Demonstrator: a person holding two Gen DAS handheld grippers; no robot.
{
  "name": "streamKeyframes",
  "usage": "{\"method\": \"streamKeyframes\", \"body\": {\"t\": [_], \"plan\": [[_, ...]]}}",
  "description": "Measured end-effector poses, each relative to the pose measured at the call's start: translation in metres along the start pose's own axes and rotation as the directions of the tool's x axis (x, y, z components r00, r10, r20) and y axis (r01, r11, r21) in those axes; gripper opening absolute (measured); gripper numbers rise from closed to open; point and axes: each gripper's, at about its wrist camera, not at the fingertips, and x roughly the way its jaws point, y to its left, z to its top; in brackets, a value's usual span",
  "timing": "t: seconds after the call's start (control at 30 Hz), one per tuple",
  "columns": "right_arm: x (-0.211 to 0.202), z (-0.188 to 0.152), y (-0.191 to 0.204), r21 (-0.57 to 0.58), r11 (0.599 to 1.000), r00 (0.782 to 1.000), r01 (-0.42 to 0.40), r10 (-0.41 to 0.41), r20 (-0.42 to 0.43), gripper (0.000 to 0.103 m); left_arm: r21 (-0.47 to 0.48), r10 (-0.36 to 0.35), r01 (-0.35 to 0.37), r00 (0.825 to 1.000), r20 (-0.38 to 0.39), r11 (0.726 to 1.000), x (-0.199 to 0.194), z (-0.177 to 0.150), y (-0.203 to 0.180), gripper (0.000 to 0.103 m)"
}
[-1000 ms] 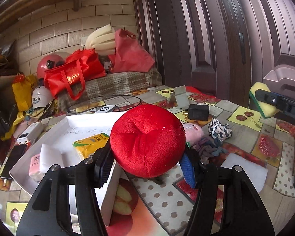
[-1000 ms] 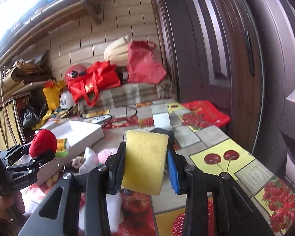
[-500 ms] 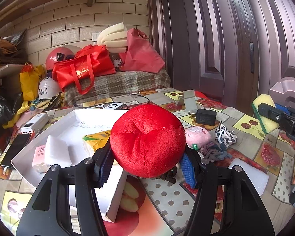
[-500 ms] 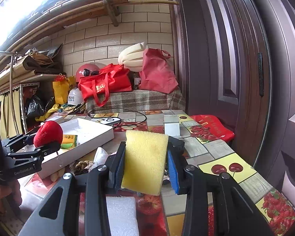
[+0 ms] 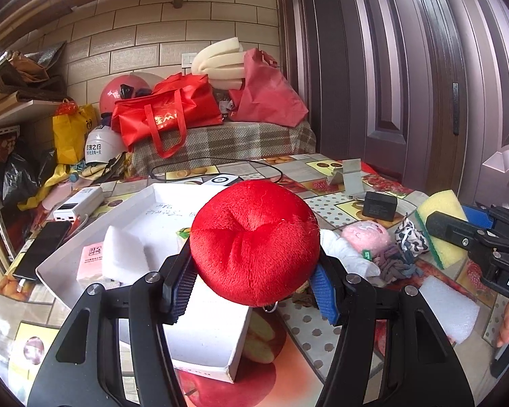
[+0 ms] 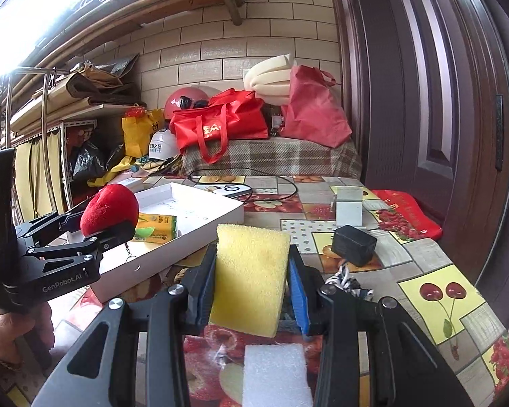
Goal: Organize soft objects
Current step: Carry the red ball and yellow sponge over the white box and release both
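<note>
My left gripper [image 5: 254,285] is shut on a red plush ball [image 5: 254,240] and holds it above the near corner of a white tray [image 5: 207,349]. The ball [image 6: 109,207] and left gripper also show at the left of the right wrist view. My right gripper [image 6: 252,288] is shut on a yellow sponge [image 6: 251,271], held above the table; the sponge [image 5: 439,224] shows at the right of the left wrist view. The tray [image 6: 200,237] holds a white foam block [image 5: 125,254], a pink packet [image 5: 90,259] and a yellow tissue pack [image 6: 154,227].
On the fruit-print table lie a pink plush [image 5: 366,237], a patterned cloth [image 5: 410,237], a grey knit piece [image 5: 390,261], a white foam pad [image 5: 449,308] [image 6: 275,376], a black charger [image 6: 354,244], a phone [image 5: 42,247] and a power bank [image 5: 79,203]. Bags and helmets crowd the back.
Both grippers have lifted and tilted slightly, so the views show more of the wall. The left gripper and ball moved a little over the tray corner. Both grips unchanged.
</note>
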Motion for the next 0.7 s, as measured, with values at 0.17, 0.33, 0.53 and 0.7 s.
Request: {"method": "streamKeyframes", "body": {"t": [0.17, 0.33, 0.53, 0.7], "plan": [[0.016, 0.001, 0.014, -0.001, 0.999, 0.999, -0.037, 0.037, -0.034, 0.039, -0.008, 0.028, -0.028, 1.000, -0.005, 1.000, 0.002, -0.001, 0.013, 0.060], [0.035, 0.002, 0.037, -0.037, 0.996, 0.996, -0.075, 0.073, -0.055, 0.038, -0.020, 0.057, -0.057, 0.998, -0.008, 0.998, 0.003, -0.001, 0.027, 0.060], [0.050, 0.006, 0.066, -0.088, 0.990, 0.992, -0.113, 0.108, -0.059, 0.039, -0.045, 0.108, -0.108, 0.994, -0.002, 0.993, 0.005, -0.001, 0.050, 0.061], [0.063, 0.010, 0.079, -0.081, 0.989, 0.991, -0.125, 0.121, -0.057, 0.038, -0.090, 0.175, -0.175, 0.985, -0.007, 0.981, 0.007, -0.002, 0.082, 0.061]]}}
